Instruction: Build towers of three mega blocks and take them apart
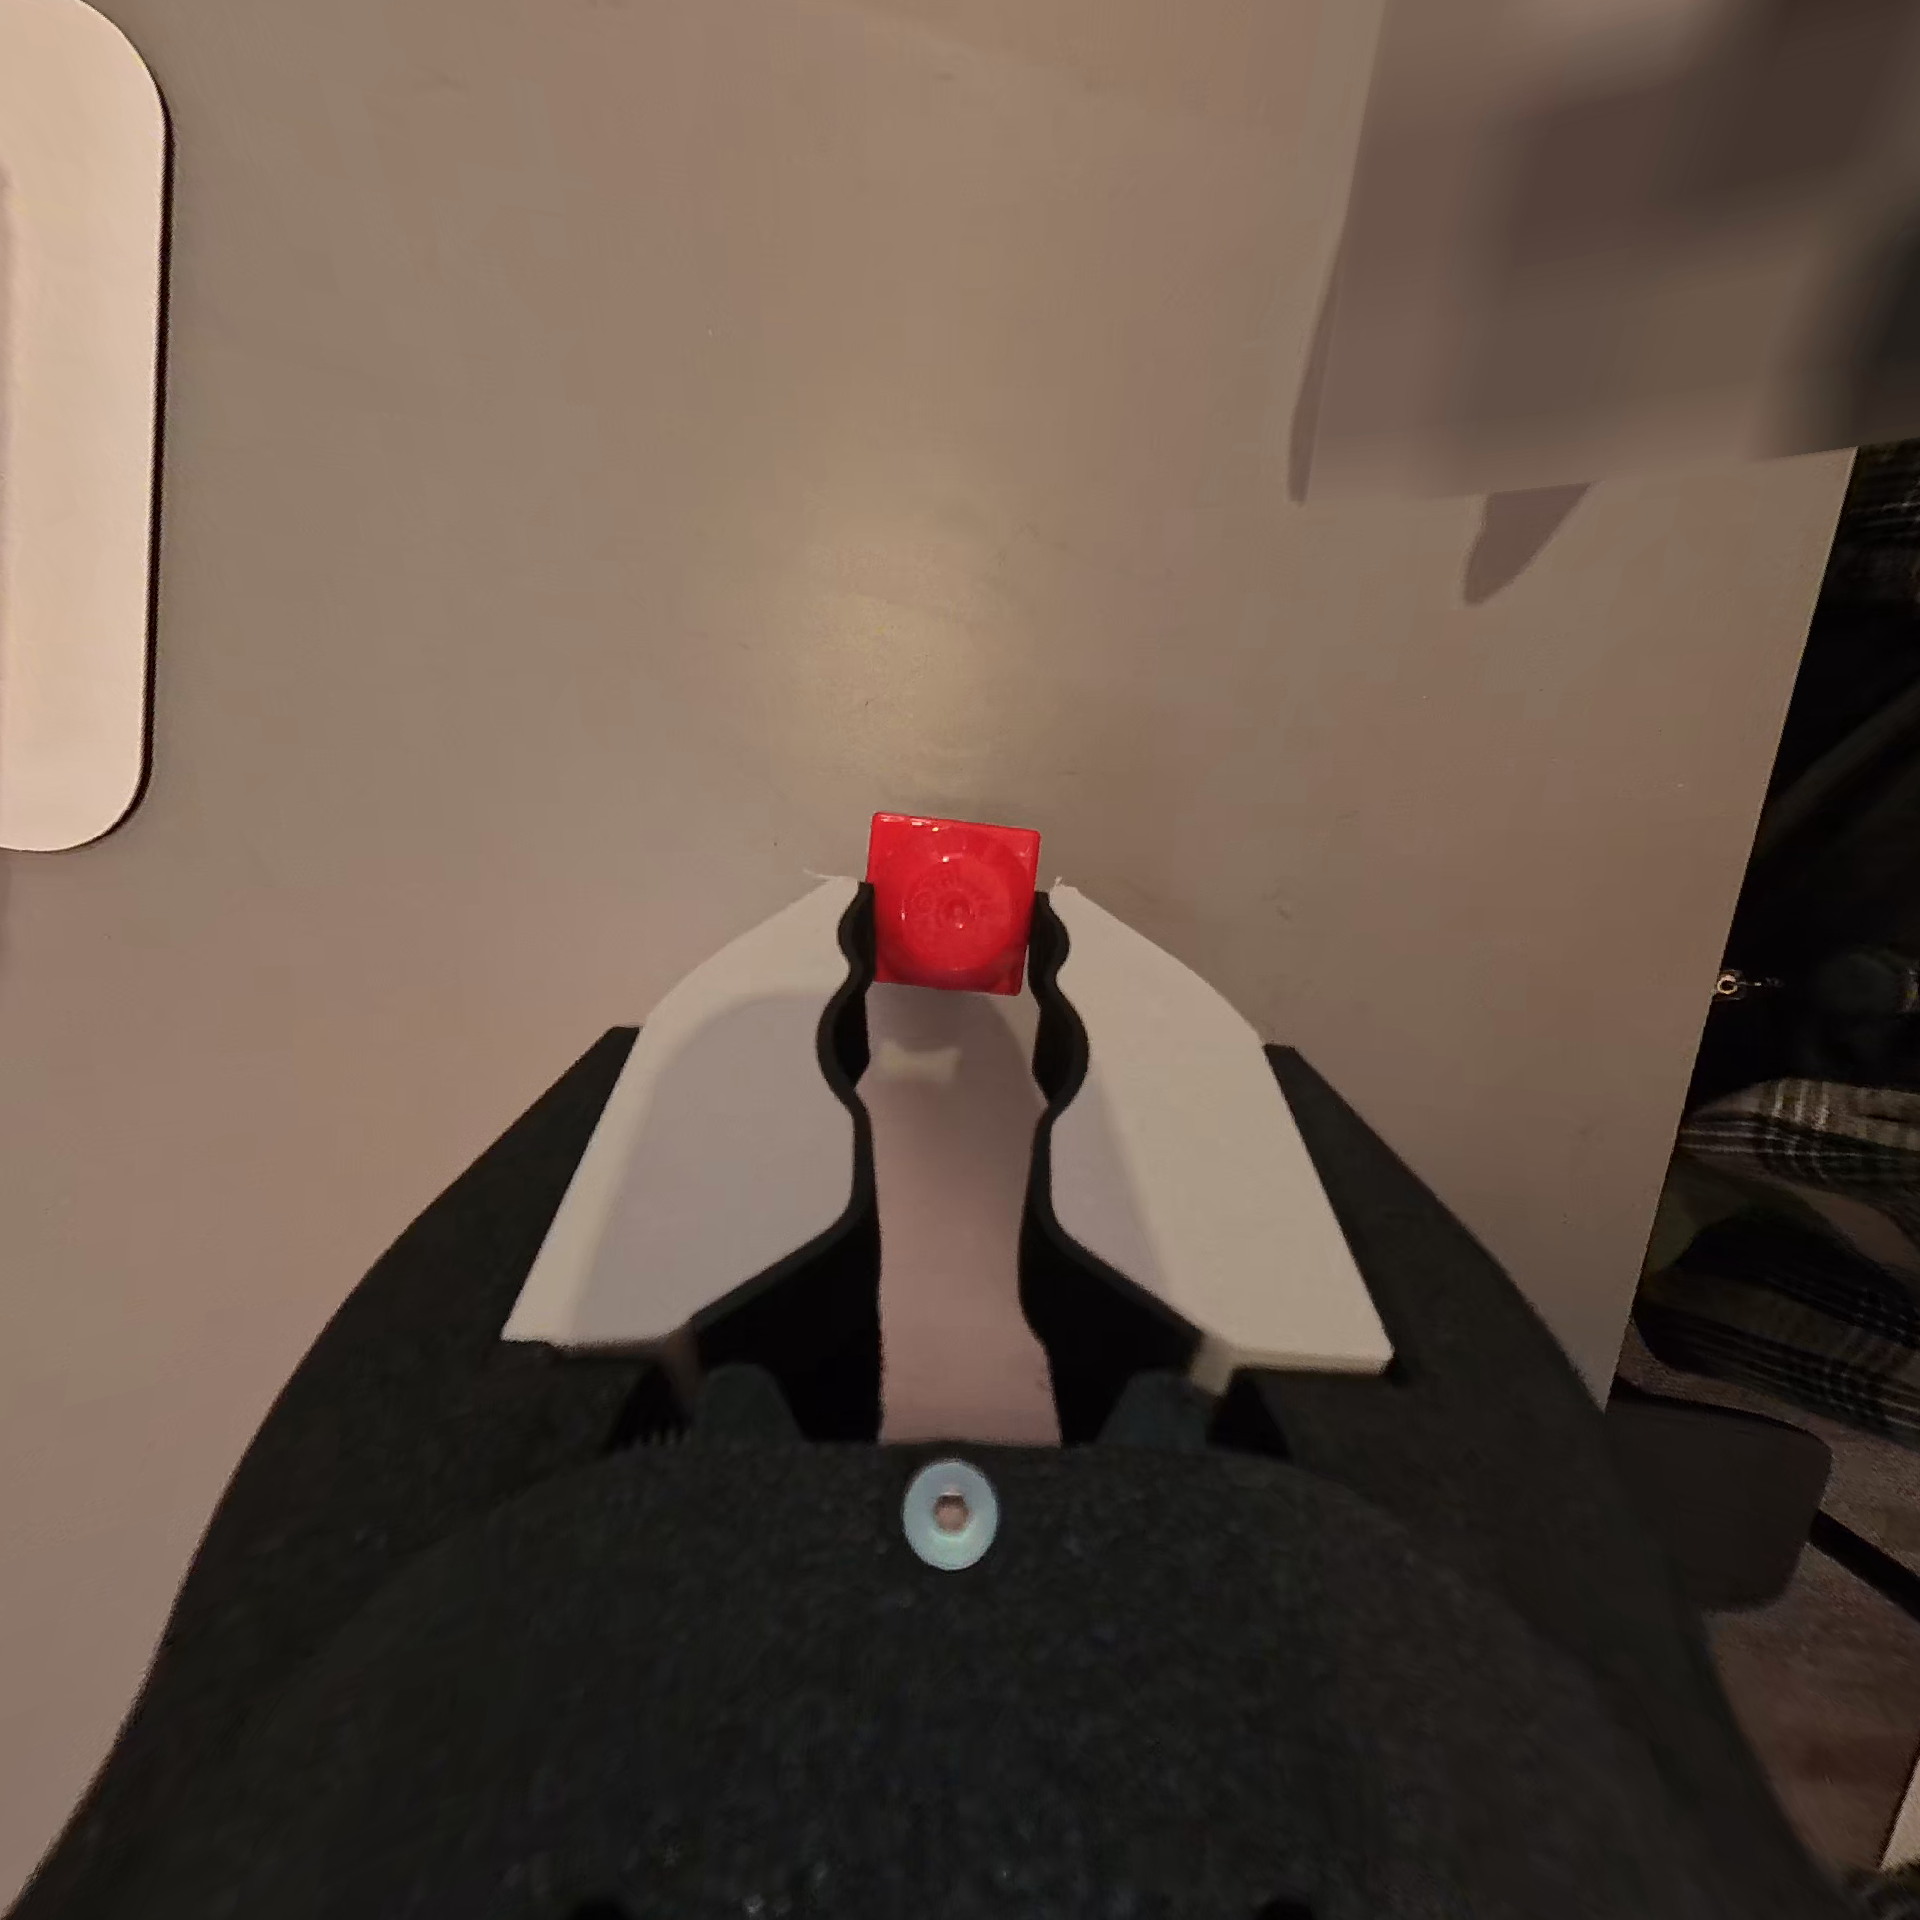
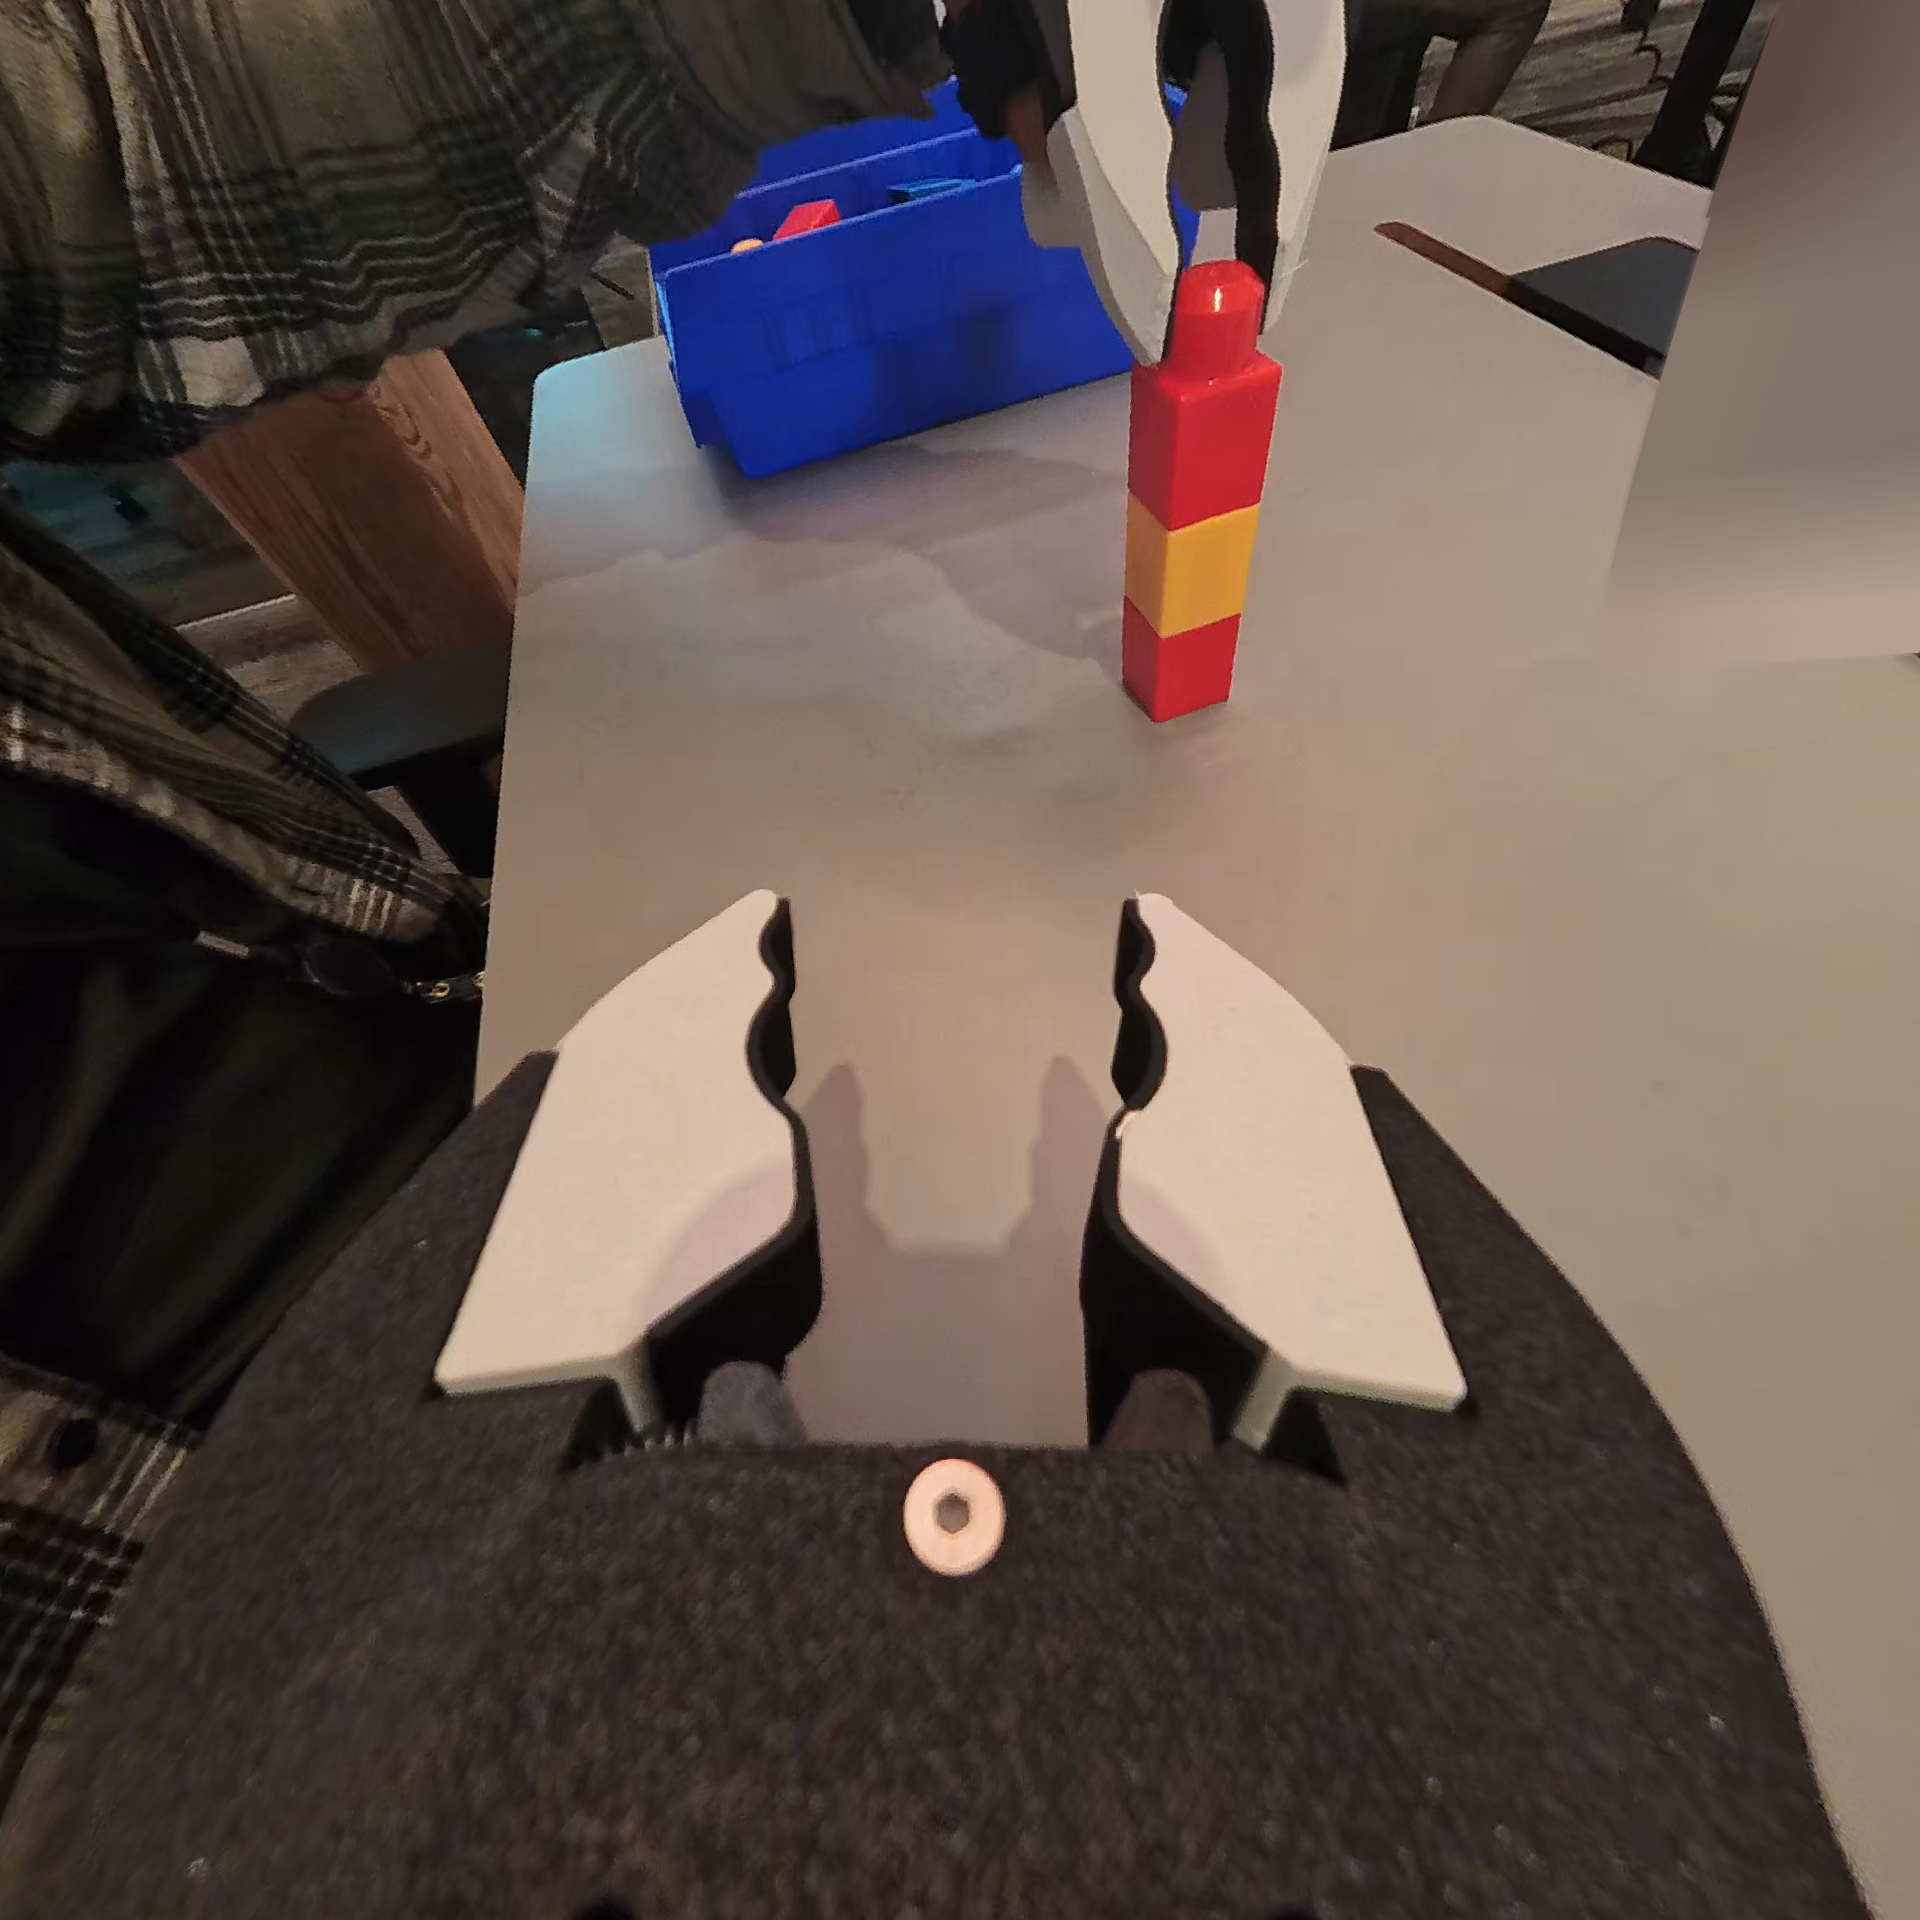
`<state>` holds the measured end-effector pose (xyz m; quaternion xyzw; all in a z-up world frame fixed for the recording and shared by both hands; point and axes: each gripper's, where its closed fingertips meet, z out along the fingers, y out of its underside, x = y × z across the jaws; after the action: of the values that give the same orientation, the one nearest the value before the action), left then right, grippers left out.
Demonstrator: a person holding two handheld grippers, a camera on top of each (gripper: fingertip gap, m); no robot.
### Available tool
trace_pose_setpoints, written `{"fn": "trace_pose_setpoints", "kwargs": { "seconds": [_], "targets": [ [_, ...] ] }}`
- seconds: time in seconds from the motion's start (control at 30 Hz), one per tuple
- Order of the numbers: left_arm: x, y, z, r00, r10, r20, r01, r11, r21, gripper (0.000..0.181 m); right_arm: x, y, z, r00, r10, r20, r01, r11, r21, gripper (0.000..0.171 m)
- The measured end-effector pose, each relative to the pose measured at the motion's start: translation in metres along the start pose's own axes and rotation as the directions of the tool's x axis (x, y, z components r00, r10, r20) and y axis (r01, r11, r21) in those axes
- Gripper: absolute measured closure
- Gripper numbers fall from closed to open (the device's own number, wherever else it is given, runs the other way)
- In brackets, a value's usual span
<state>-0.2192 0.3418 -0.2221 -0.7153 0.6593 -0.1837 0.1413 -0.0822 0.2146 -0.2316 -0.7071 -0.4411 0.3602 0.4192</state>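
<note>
A tower of three blocks stands upright on the grey table (image 2: 831, 727): a red block (image 2: 1184, 660) at the bottom, a yellow block (image 2: 1193, 566) in the middle, a red top block (image 2: 1205, 436). My left gripper (image 2: 1218, 296) comes down from above and is shut on the top block's stud. In the left wrist view I look straight down on that block (image 1: 954, 902), held between the fingertips of my left gripper (image 1: 954, 920). My right gripper (image 2: 954, 935) is open and empty, low over the table in front of the tower.
A blue bin (image 2: 883, 312) with loose blocks sits at the far left of the table. A dark flat object (image 2: 1590, 291) lies at the far right. The table's left edge (image 2: 504, 727) runs beside a person in a plaid shirt (image 2: 208, 208). A white pad (image 1: 73, 468) lies left. Some 20 cm of space lies between my two pairs of fingers.
</note>
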Motion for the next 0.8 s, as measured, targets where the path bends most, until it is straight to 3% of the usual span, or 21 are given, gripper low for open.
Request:
{"fn": "trace_pose_setpoints", "kwargs": {
  "seconds": [0.23, 0.4, 0.47, 0.53, 0.8],
  "targets": [
    [-0.002, -0.002, 0.000, 1.000, -0.019, -0.022, 0.020, 0.998, 0.062, 0.153, -0.001, -0.009, -0.003, 1.000, -0.014, -0.028, 0.014, 1.000, -0.006, 0.104],
    [-0.005, -0.009, -0.015, 0.997, -0.082, -0.016, 0.083, 0.978, 0.192, 0.113, 0.003, -0.018, 0.000, 0.998, -0.027, -0.058, 0.026, 1.000, -0.009, 0.094],
    [-0.001, -0.005, -0.025, 0.994, -0.105, -0.010, 0.104, 0.960, 0.260, 0.107, 0.007, -0.022, 0.005, 0.997, -0.027, -0.066, 0.026, 1.000, -0.006, 0.089],
    [0.006, 0.004, -0.034, 0.990, -0.136, 0.022, 0.122, 0.939, 0.323, 0.096, 0.013, -0.029, 0.014, 0.997, -0.037, -0.061, 0.037, 0.999, -0.007, 0.089],
    [0.066, 0.056, -0.035, 0.968, -0.250, 0.018, 0.199, 0.811, 0.549, 0.093, 0.044, -0.069, 0.088, 0.986, -0.164, 0.032, 0.166, 0.982, -0.091, 0.089]
  ]
}}
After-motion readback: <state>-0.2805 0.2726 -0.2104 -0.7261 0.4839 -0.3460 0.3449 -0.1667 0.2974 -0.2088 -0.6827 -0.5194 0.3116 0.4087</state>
